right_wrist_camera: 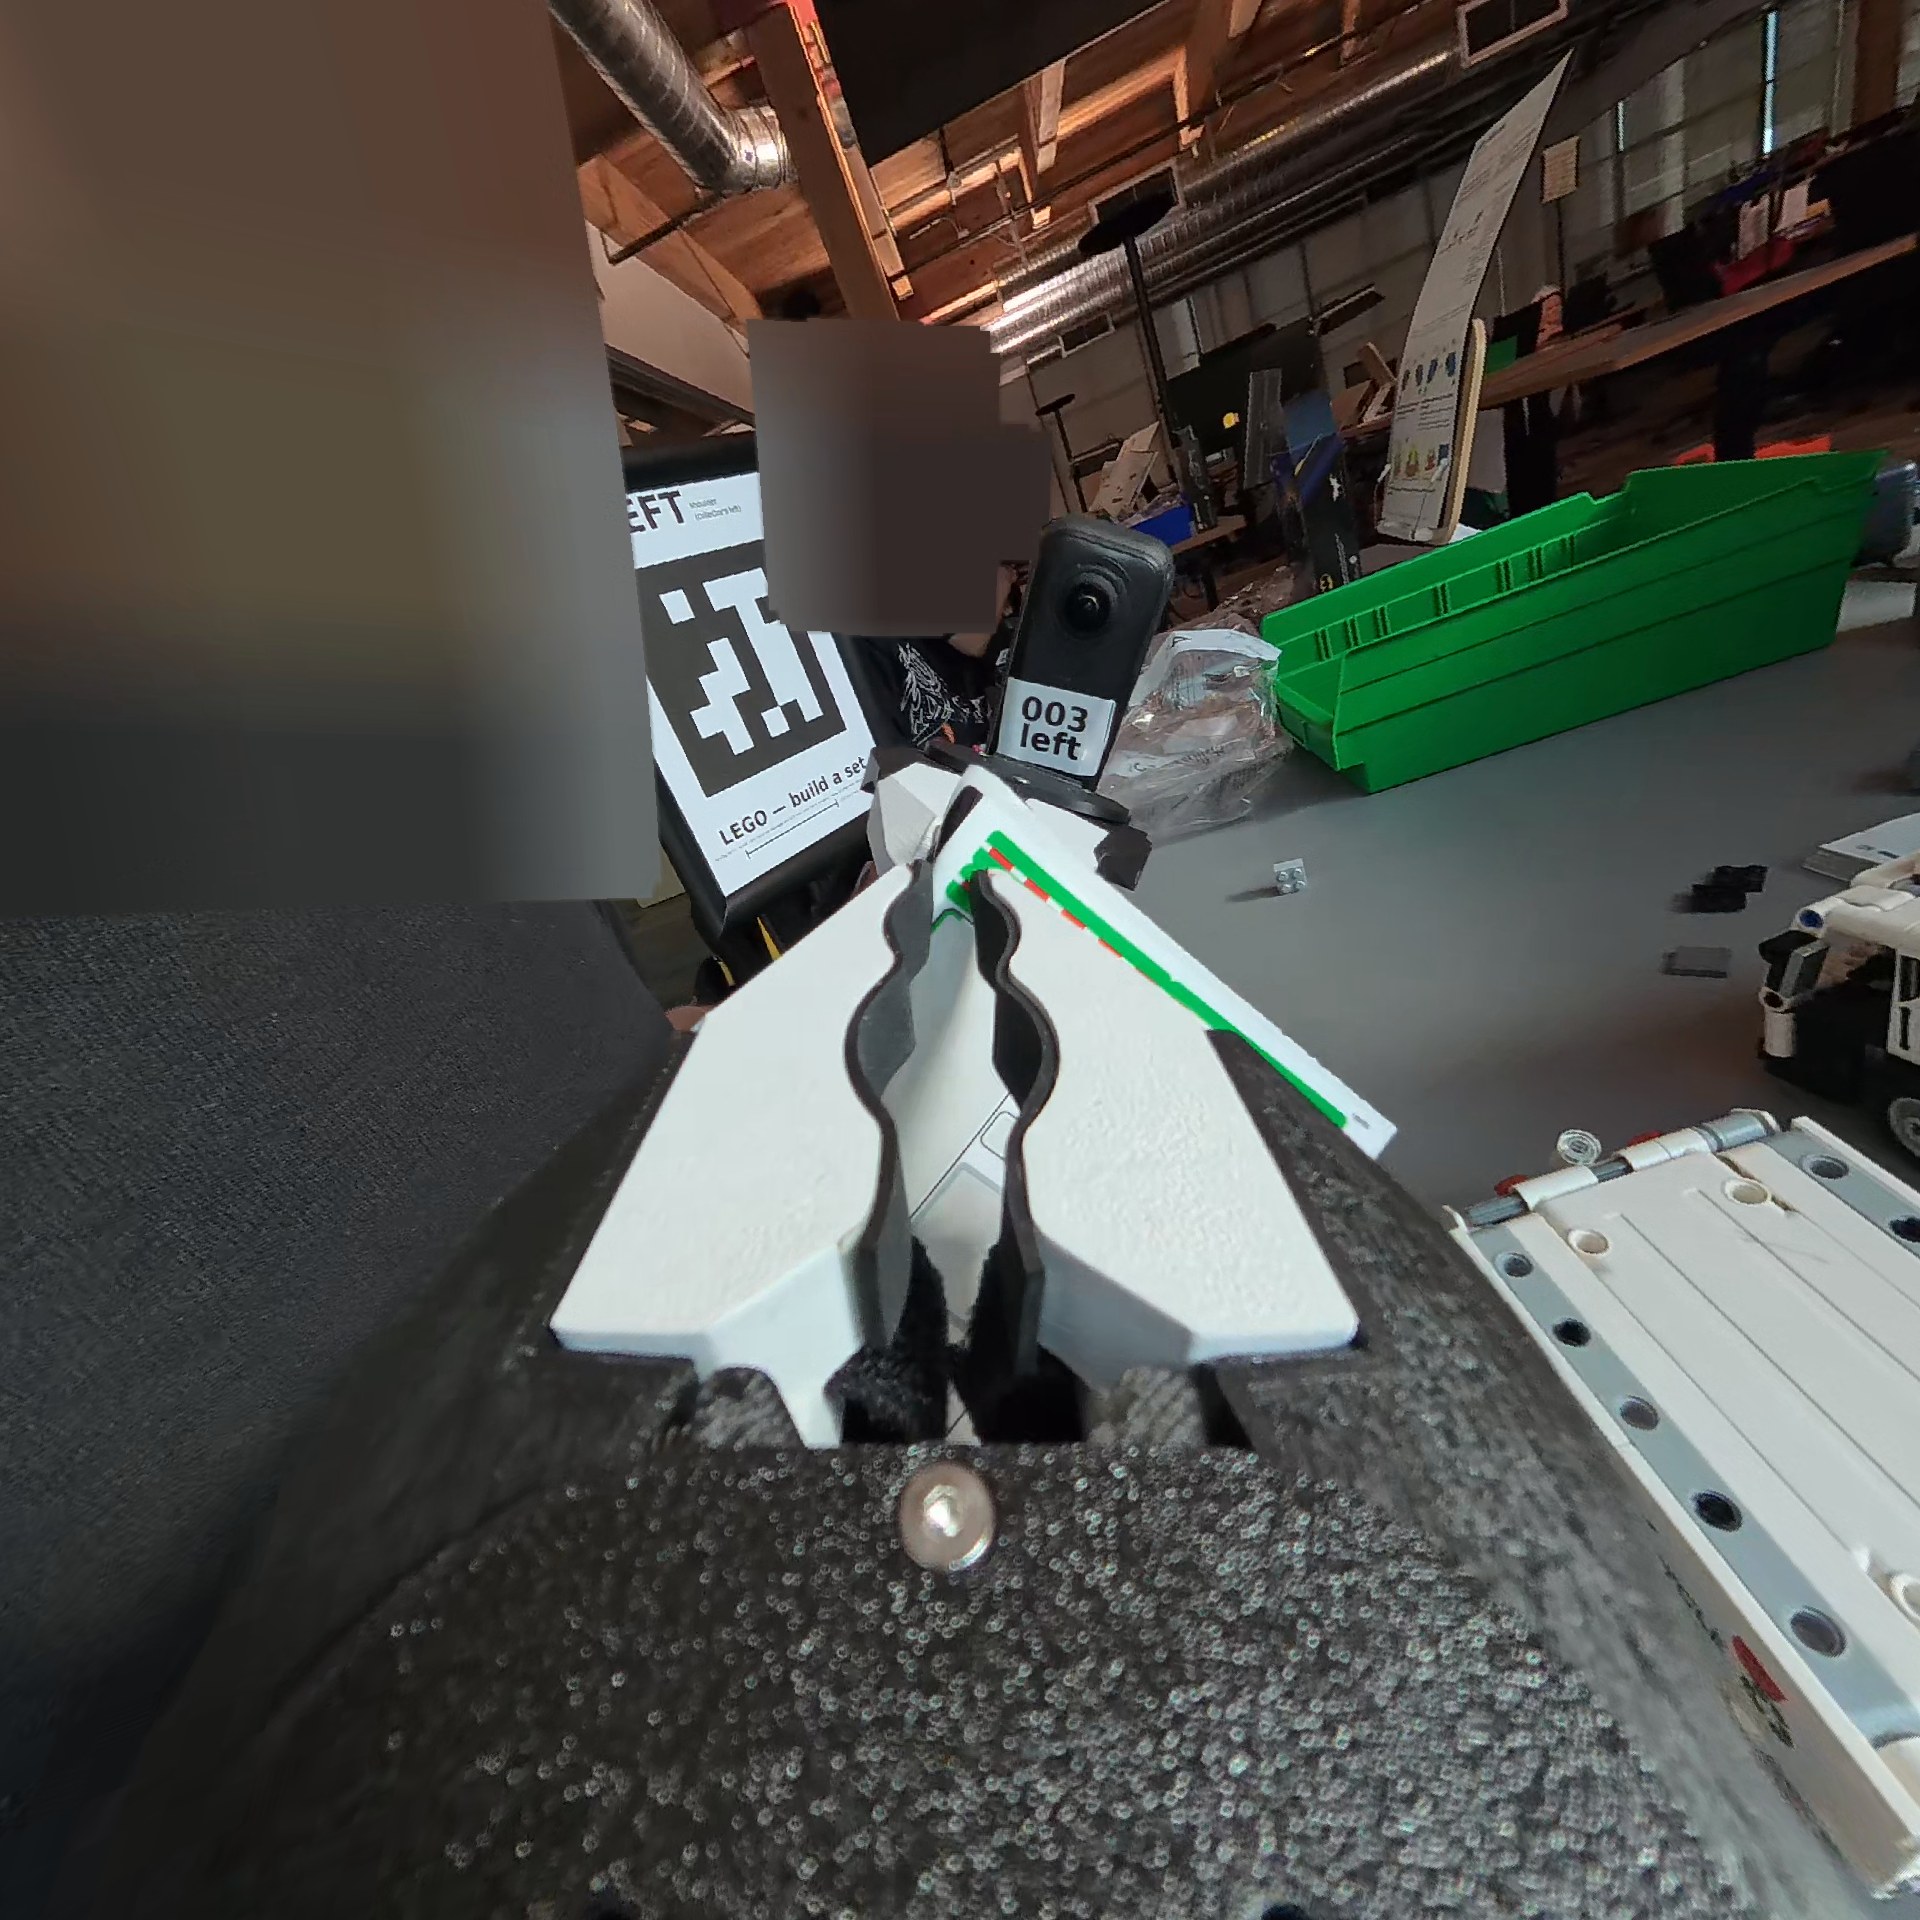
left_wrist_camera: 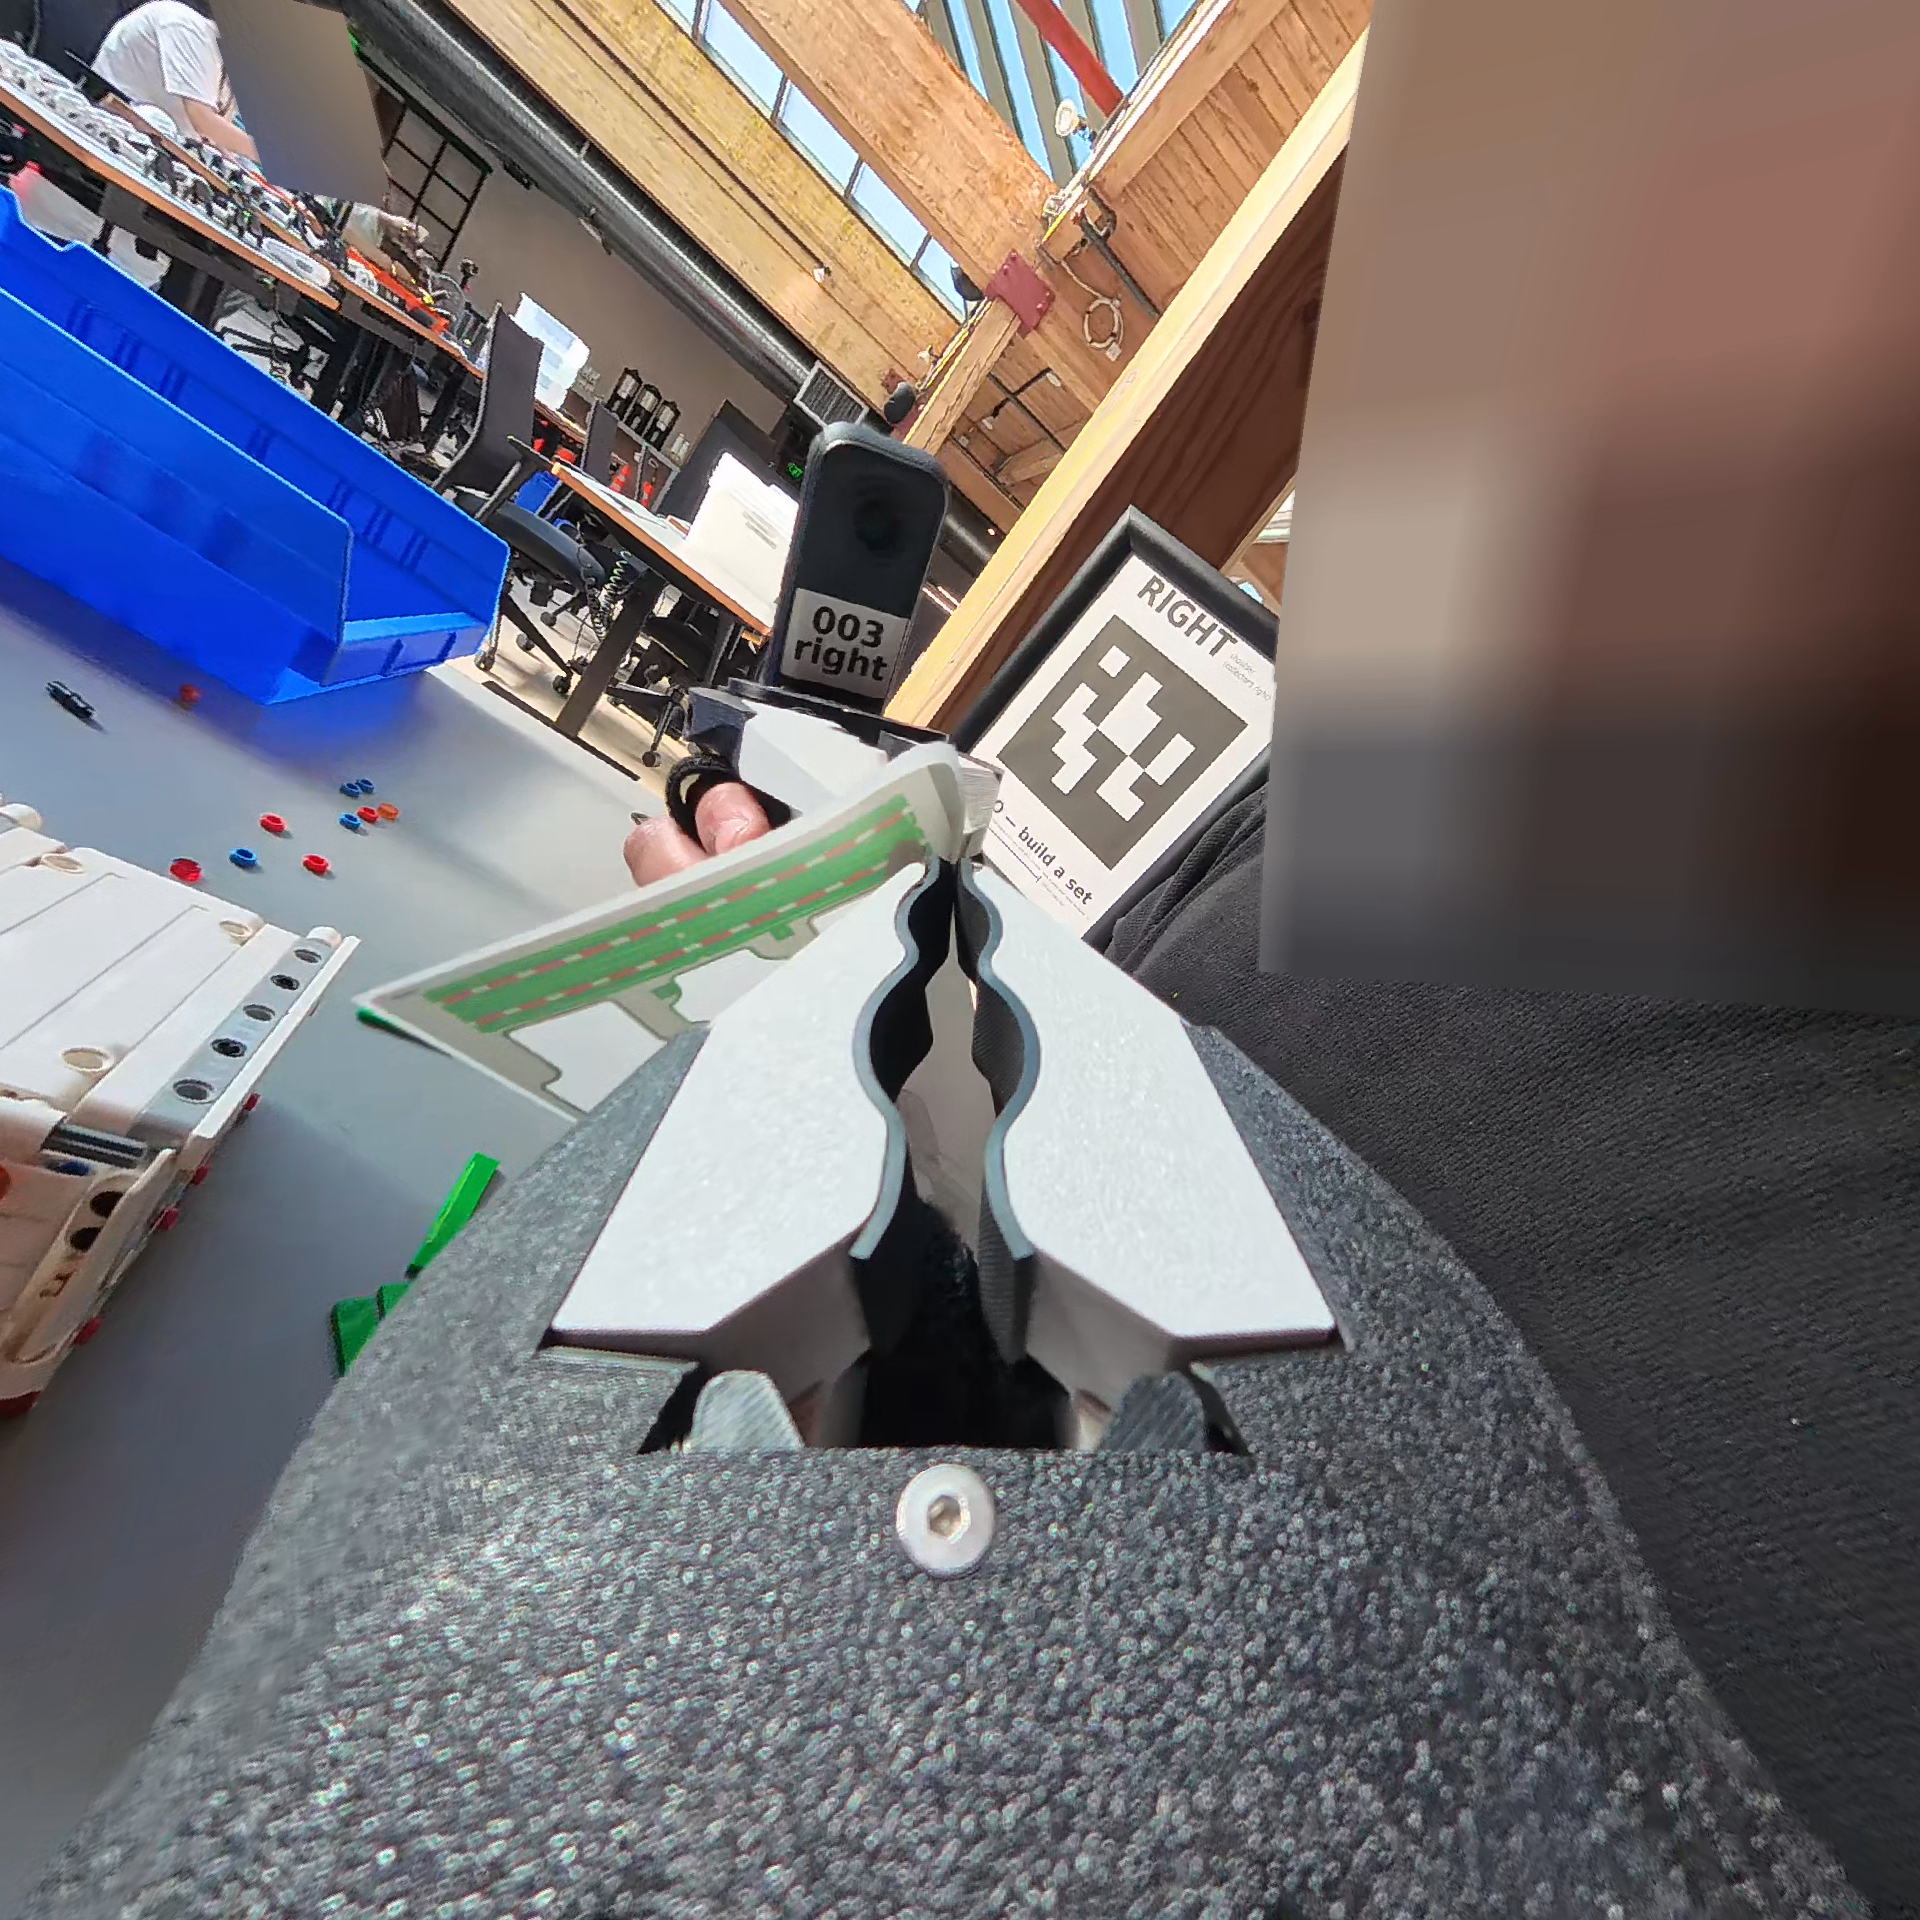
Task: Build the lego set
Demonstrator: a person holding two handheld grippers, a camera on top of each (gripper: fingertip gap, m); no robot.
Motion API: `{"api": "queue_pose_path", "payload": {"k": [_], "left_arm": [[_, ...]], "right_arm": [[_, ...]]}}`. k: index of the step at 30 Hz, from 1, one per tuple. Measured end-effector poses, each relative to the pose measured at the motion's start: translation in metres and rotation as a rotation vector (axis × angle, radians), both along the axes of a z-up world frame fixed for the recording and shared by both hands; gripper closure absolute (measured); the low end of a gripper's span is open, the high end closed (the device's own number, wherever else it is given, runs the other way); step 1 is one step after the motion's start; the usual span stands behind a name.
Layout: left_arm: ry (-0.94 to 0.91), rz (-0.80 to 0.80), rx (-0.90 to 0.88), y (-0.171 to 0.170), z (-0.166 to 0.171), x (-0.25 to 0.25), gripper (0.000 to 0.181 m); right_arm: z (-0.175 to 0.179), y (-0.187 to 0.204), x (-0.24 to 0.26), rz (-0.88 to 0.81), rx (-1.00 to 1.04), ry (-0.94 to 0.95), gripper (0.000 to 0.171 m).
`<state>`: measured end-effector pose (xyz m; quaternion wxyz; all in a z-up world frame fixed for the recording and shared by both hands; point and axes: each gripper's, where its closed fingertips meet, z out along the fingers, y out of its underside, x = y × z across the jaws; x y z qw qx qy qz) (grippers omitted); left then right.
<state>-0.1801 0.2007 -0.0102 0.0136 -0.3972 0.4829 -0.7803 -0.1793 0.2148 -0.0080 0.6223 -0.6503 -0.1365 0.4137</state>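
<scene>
Both claws, left (left_wrist_camera: pixel 951 878) and right (right_wrist_camera: pixel 951 883), pinch one corner of the sticker sheet (left_wrist_camera: pixel 665 935), centre frame, raised above the worktop (left_wrist_camera: pixel 416 790), presumably to peel a decal.

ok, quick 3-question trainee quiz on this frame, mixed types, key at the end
1. True or false: both grippers grip the same sticker sheet.
2. Multiple choice: the blue bin in the left wrist view sits A) on the grey table B) on the white lego build C) in the left gripper.
3. Fill in: the big bin in the right wrist view, beyond the right gripper, is ____ in colour.

Key: 1 true; 2 A; 3 green, the green bin.
</scene>
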Motion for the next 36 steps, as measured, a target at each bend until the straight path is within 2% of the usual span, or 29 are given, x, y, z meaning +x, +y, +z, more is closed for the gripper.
{"api": "queue_pose_path", "payload": {"k": [5,10,12,15,18,20,22,24,25,28,31,36], "left_arm": [[-0.017,-0.028,-0.039,-0.001,0.004,-0.004,0.181],[-0.036,-0.071,-0.077,-0.004,0.008,-0.009,0.181],[-0.045,-0.078,-0.089,-0.004,0.01,-0.011,0.181],[-0.049,-0.086,-0.119,-0.001,0.012,-0.013,0.181],[-0.031,-0.111,-0.124,0.001,0.009,-0.018,0.181],[0.012,-0.139,-0.09,-0.003,0.001,-0.019,0.181],[0.047,-0.137,-0.038,-0.006,-0.008,-0.017,0.181],[0.063,-0.12,-0.004,-0.005,-0.012,-0.015,0.181],[0.067,-0.103,0.012,-0.004,-0.014,-0.013,0.181],[0.086,-0.046,0.069,0.001,-0.021,-0.008,0.181],[0.103,0.037,0.113,0.011,-0.026,-0.001,0.174],[0.134,0.076,0.206,0.013,-0.038,0.005,0.172]], "right_arm": [[0.0,-0.001,0.0,0.033,-0.005,0.039,0.163],[-0.001,-0.006,-0.009,0.096,0.005,0.047,0.143],[-0.004,-0.011,-0.018,0.138,0.02,0.019,0.13],[-0.006,-0.014,-0.013,0.099,0.061,-0.071,0.104],[-0.003,-0.006,0.02,-0.018,0.062,-0.071,0.1],[-0.001,-0.004,0.025,0.008,0.057,-0.009,0.101],[-0.006,-0.002,0.015,0.037,0.053,-0.042,0.11],[-0.023,-0.003,-0.001,0.087,0.02,-0.154,0.129],[-0.035,-0.001,-0.002,0.083,-0.016,-0.219,0.148],[-0.036,0.001,0.01,0.041,-0.027,-0.19,0.166],[-0.042,0.0,0.018,0.044,-0.08,-0.152,0.171],[-0.045,0.0,0.017,0.054,-0.099,-0.149,0.171]]}}
